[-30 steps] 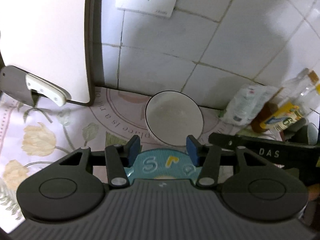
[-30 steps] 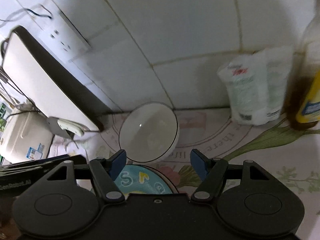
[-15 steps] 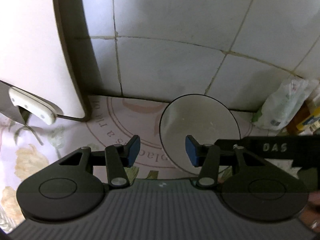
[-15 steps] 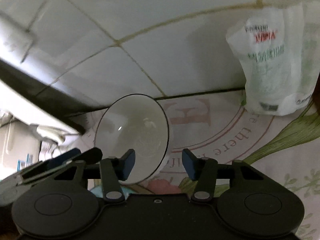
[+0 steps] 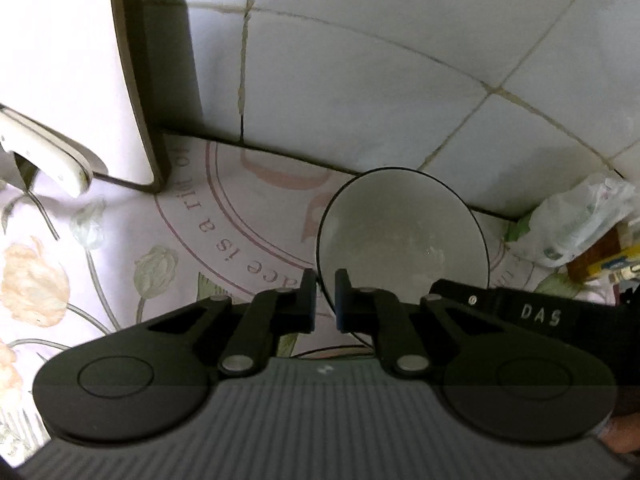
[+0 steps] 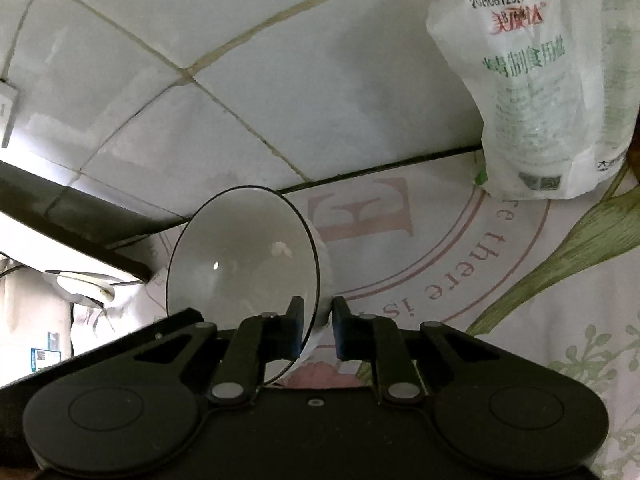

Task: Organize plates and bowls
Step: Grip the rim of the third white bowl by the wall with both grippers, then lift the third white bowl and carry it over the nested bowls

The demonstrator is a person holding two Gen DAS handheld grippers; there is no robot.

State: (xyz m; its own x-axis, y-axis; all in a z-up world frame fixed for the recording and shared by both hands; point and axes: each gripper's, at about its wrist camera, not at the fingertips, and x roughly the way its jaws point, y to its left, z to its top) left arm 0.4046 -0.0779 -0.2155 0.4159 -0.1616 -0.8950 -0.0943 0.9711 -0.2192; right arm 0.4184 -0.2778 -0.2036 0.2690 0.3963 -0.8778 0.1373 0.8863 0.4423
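A white bowl with a thin dark rim sits on the flowered tablecloth close to the tiled wall. My left gripper is shut on the bowl's left rim, one finger inside and one outside. My right gripper is shut on the bowl's right rim in the same way. The right gripper's black body shows at the right of the left wrist view. A plate edge peeks out under the bowl, mostly hidden by the grippers.
A white cutting board leans on the wall at left, with a white-handled cleaver beside it. A white plastic bag stands at right against the wall, and bottles beyond it. The tiled wall is just behind the bowl.
Both grippers moved forward to the bowl and closed from wide open onto its rim, left on the left side, right on the right side. The blue patterned plate has dropped out of sight.
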